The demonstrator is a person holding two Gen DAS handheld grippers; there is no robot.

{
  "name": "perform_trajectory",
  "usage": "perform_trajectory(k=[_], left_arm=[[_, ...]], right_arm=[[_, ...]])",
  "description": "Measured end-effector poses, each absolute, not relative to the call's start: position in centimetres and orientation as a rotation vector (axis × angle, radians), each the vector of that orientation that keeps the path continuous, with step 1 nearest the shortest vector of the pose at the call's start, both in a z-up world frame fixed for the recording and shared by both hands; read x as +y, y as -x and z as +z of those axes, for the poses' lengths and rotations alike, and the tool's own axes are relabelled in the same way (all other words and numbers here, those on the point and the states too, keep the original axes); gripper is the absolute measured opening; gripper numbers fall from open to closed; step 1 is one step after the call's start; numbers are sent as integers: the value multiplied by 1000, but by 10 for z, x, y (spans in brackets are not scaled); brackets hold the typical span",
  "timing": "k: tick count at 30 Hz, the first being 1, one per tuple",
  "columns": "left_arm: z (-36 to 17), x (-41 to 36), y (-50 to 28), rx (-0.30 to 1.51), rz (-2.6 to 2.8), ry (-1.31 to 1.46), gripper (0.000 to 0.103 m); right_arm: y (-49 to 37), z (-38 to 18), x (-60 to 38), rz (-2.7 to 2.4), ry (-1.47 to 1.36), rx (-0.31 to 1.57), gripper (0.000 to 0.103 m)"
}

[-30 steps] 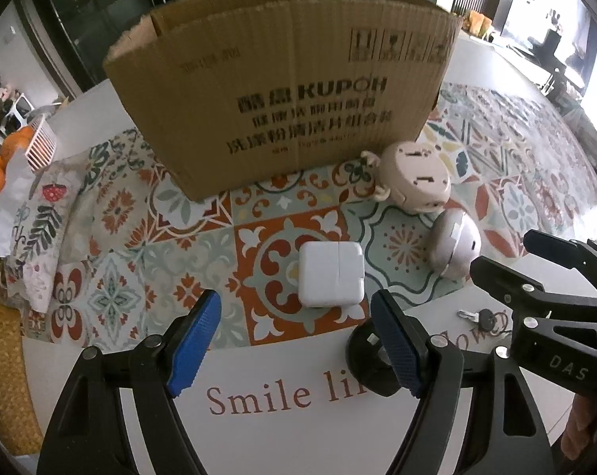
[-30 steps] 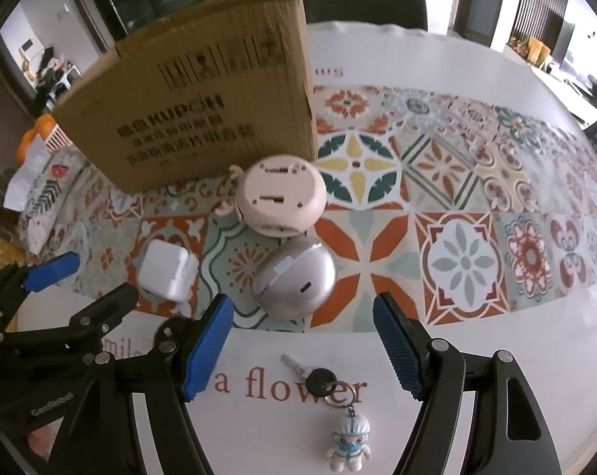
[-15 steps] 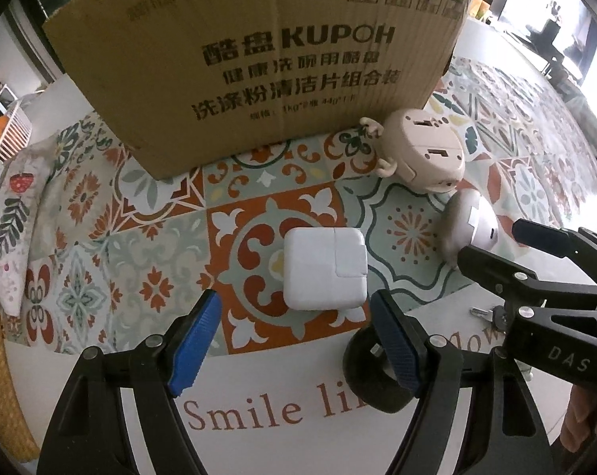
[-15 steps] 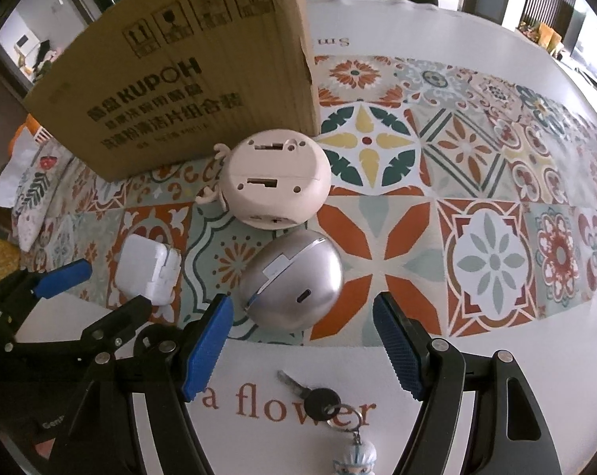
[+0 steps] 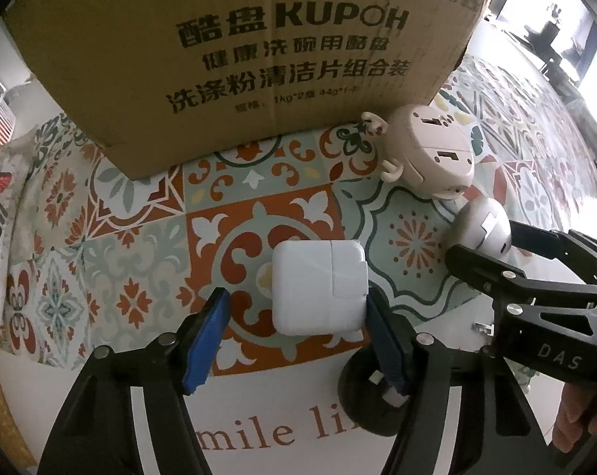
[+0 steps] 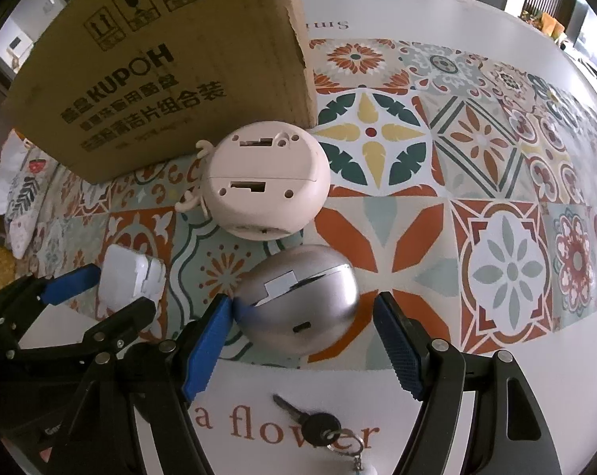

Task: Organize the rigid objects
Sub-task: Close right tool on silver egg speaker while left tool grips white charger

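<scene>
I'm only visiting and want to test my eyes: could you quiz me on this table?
1. True or false: the white charger lies on the patterned mat, outside the cardboard box.
2. What sits between the fingers of the right gripper? A) a spoon B) a silver egg-shaped case C) a cup
3. In the right wrist view, what small metal thing lies on the lettered white cloth, nearest the camera?

Key: 1 true. 2 B. 3 a key on a ring.

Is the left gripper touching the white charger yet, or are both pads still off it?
Touching on one side. In the left wrist view the right-hand pad meets the white charger, while patterned cloth shows between the other pad and it. The jaws have just been closing.
</scene>
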State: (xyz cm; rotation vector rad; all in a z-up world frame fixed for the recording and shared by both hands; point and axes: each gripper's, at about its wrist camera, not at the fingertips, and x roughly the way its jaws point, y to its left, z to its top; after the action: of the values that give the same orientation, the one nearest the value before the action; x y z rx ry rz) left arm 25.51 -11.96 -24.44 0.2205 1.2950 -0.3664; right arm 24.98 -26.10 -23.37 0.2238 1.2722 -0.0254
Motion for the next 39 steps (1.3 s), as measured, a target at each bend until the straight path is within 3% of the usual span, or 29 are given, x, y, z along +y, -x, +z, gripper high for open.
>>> perform_trajectory(k=[10,14,27,39], left_arm=[[-252,-132,-261,1291,-353,-216,58],[-251,-134,-262,1275,-351,-209,45],[-245,-116,-252,1251,-336,-197,45],[-207,-96,-245,1152,-305,-167,45]], right_arm=[[-252,-241,-268,-21,-232,1260,69],[-245,-238,-263,-12,-220,1249,65],[-233,-225,-255,-17,-200,1210,65],[-228,-194,-248,5,-197,1152,65]])
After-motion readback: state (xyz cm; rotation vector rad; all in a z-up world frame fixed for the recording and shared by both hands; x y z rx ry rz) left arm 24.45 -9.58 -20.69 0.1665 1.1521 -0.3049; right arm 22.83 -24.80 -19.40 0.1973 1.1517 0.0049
